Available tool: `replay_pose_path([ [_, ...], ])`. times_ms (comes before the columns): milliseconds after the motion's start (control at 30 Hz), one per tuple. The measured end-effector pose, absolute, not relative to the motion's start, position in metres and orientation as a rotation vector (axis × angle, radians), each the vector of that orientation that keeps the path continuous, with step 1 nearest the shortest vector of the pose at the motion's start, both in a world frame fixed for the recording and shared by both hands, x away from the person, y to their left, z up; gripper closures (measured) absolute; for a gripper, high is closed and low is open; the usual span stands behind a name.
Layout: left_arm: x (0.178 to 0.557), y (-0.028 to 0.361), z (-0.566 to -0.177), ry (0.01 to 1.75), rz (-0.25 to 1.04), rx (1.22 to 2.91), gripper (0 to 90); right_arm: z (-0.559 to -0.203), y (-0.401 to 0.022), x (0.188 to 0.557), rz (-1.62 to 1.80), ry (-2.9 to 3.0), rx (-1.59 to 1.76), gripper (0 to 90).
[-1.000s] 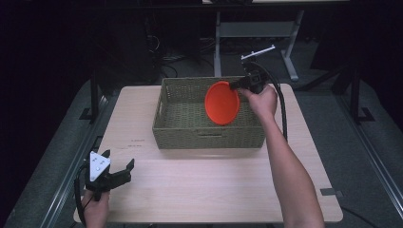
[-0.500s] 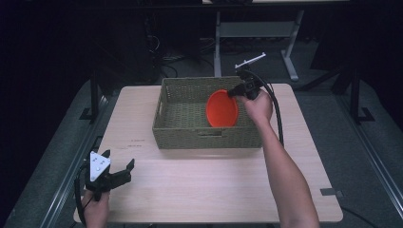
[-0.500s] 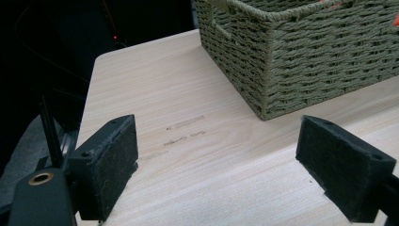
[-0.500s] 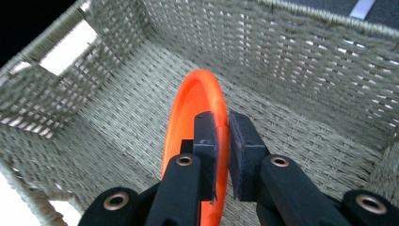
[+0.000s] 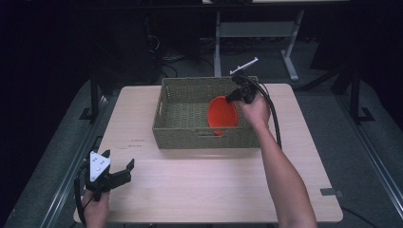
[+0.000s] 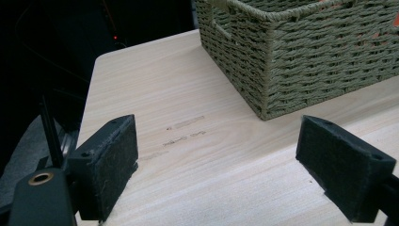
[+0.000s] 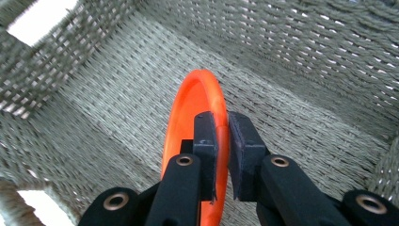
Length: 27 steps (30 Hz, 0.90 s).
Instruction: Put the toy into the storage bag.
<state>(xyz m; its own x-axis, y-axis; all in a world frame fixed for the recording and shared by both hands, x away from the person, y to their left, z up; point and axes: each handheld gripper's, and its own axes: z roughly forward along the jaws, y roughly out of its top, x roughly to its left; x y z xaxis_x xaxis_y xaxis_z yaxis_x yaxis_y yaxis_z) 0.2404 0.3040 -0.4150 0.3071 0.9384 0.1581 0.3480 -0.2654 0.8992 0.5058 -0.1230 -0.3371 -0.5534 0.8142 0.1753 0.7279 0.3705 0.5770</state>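
Orange round plastic plate [image 5: 222, 114] sits tilted on edge inside the woven olive-green rectangular basket [image 5: 178, 135], toward its 3 o'clock side. Looks light, stiff and a bit slick to me, so the thin rim is the place to grip. My right gripper [image 7: 221, 136] pinches that rim, pads nearly together with only the rim between them. My left gripper [image 6: 216, 165] hovers with jaws spread wide, holding nothing, over the pale wooden table [image 5: 199, 185] at its 7 o'clock corner.

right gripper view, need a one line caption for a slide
Right gripper shut on the rim of an orange plate, held on edge inside the woven basket.
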Motion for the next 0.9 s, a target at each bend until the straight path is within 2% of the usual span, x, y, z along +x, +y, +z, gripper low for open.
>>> replay_pose_path([
  [733,0.244,0.303,-0.415,1.163,0.935,1.783,12.8,-0.342,-0.135,0.51,0.868,2.537,1.435,80.9],
  [900,0.244,0.301,-0.415,1.155,0.932,1.788,12.8,-0.342,-0.139,0.509,0.858,2.554,1.449,78.2],
])
